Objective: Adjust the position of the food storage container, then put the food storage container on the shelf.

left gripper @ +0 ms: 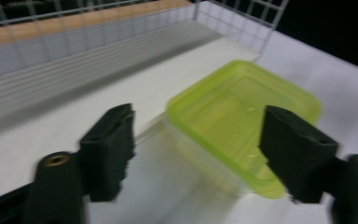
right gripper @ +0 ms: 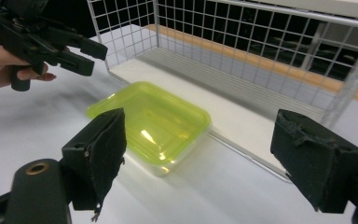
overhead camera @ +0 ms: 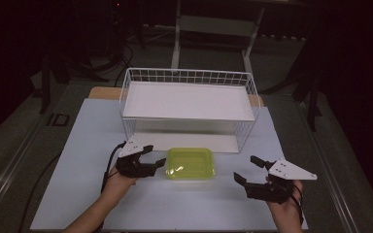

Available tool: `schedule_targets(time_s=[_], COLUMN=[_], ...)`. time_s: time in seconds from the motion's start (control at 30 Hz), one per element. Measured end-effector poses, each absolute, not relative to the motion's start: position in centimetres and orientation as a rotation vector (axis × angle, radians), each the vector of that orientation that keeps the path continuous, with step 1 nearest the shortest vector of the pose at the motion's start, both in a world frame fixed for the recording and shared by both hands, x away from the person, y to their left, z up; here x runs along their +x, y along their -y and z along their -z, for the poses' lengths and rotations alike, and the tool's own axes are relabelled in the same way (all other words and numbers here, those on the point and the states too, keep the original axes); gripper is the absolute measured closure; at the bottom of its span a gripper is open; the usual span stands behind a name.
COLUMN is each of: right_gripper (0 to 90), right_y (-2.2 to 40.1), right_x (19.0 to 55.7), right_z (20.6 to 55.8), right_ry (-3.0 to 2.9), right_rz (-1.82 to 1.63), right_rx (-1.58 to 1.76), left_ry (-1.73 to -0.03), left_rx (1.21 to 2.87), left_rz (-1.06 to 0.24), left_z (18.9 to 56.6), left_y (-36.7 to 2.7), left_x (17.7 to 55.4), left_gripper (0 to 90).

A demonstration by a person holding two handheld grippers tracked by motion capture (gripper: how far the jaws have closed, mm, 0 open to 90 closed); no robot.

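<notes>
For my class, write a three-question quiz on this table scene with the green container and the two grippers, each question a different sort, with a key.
1. True or false: the left gripper is clamped on the green container.
2. Multiple choice: where does the green container sit? A) on the upper shelf of the wire rack; B) on the table, in front of the rack; C) between the jaws of the right gripper.
3. Fill in: the lidded container's top is coloured ____.

Key: 1 false, its jaws stand open beside the container; 2 B; 3 green.
</notes>
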State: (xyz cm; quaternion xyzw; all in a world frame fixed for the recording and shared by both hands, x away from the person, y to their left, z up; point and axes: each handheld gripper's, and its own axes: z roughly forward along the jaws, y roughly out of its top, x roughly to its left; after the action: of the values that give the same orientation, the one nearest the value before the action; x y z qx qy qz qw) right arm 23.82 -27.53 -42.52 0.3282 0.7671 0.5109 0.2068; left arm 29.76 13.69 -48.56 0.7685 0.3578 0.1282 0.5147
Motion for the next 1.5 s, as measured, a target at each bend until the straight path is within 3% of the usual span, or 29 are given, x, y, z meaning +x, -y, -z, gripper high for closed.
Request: schedule_targets(time_s=[0.07,0.2,0.27,0.47,0.97,1.2,1.37,1.5], right_gripper=[19.7,18.7,12.6,11.9,24.5,30.8,39.9,57.2], right_y=[27.2,26.4,25.9,24.9,23.4,22.9,22.4,22.1], right_x=[24.3,25.6,26.4,28.9,32.6,33.3,33.7,34.1], right_z=[42.6,43.2,43.6,44.5,47.7,49.2,49.9,50.3], right_ry=[-2.158,-2.215,-2.242,-2.317,-2.373,-2.395,-2.380,-2.380], right_rz=[-1.418,-1.391,-1.377,-1.419,-1.368,-1.361,-1.332,-1.301], right_rx=[0.916,0.944,1.003,1.201,1.696,1.856,1.903,1.943], left_ry=[-0.850,-0.863,-0.878,-0.981,-1.226,-1.316,-1.385,-1.403], left_rx=[1.849,1.825,1.824,1.874,1.818,1.807,1.805,1.819], left_rz=[-0.240,-0.147,-0.080,0.012,0.214,0.283,0.285,0.273], left_z=[48.3,48.1,47.8,47.6,49.5,50.5,51.2,51.4], left_y=[-13.7,-13.1,-12.6,-11.5,-11.2,-11.0,-10.8,-10.6], left_x=[29.8,30.0,30.1,30.8,32.3,32.7,33.1,33.2], left_gripper=[13.1,9.7,9.6,9.7,11.2,17.0,36.1,52.1])
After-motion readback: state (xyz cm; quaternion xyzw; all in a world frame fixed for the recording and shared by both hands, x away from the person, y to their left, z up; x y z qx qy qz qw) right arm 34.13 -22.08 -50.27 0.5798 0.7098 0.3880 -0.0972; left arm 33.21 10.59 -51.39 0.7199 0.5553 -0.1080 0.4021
